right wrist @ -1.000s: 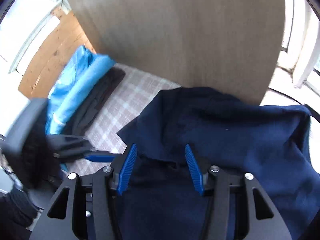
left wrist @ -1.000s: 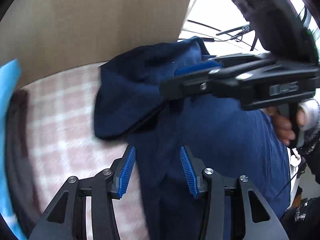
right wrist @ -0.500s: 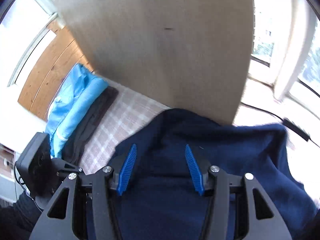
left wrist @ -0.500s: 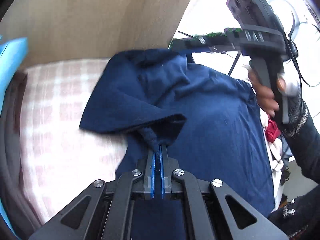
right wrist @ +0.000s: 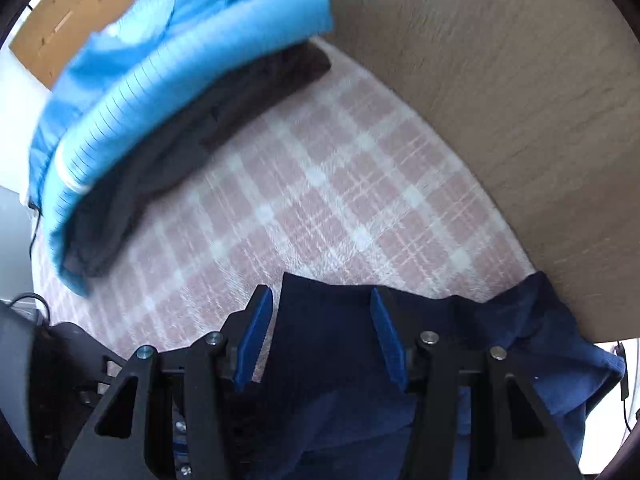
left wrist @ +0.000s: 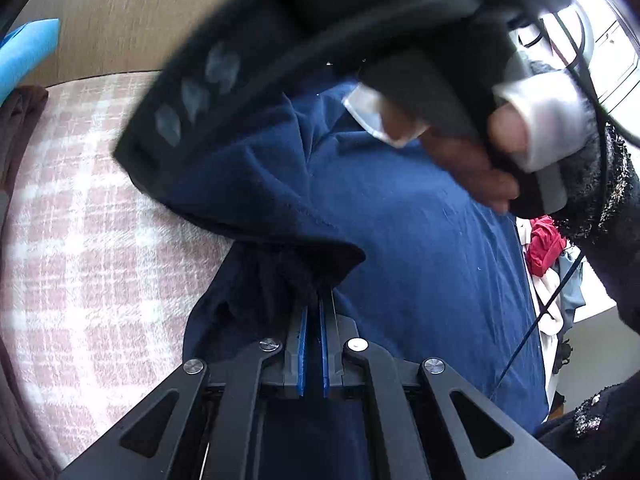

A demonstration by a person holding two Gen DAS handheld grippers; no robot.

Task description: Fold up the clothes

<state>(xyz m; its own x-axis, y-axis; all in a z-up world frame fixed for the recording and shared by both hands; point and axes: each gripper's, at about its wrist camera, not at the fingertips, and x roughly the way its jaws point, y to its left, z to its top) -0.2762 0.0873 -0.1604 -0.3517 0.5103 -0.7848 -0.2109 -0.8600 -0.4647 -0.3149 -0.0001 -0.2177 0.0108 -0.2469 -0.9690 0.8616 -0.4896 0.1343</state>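
A navy blue garment (left wrist: 400, 224) lies spread on the pink checked bedcover (left wrist: 80, 240). My left gripper (left wrist: 313, 312) is shut on a bunched dark fold of it near the garment's left edge. The right gripper's body (left wrist: 360, 20) passes blurred overhead in the left wrist view, held by a hand (left wrist: 480, 152). In the right wrist view, my right gripper (right wrist: 322, 320) is open over the navy garment (right wrist: 332, 340), whose edge lies between its blue pads (right wrist: 256, 332). The pads do not touch the cloth as far as I can see.
A folded light blue garment (right wrist: 160, 60) rests on a dark grey one (right wrist: 180, 152) at the left of the bedcover (right wrist: 320, 192). A wooden headboard (right wrist: 500, 80) stands behind. Red and white clothes (left wrist: 544, 248) lie at the right.
My left gripper stays shut on the fold it closed on a second ago. The right gripper swung across over the garment toward the left and now looks at the folded pile.
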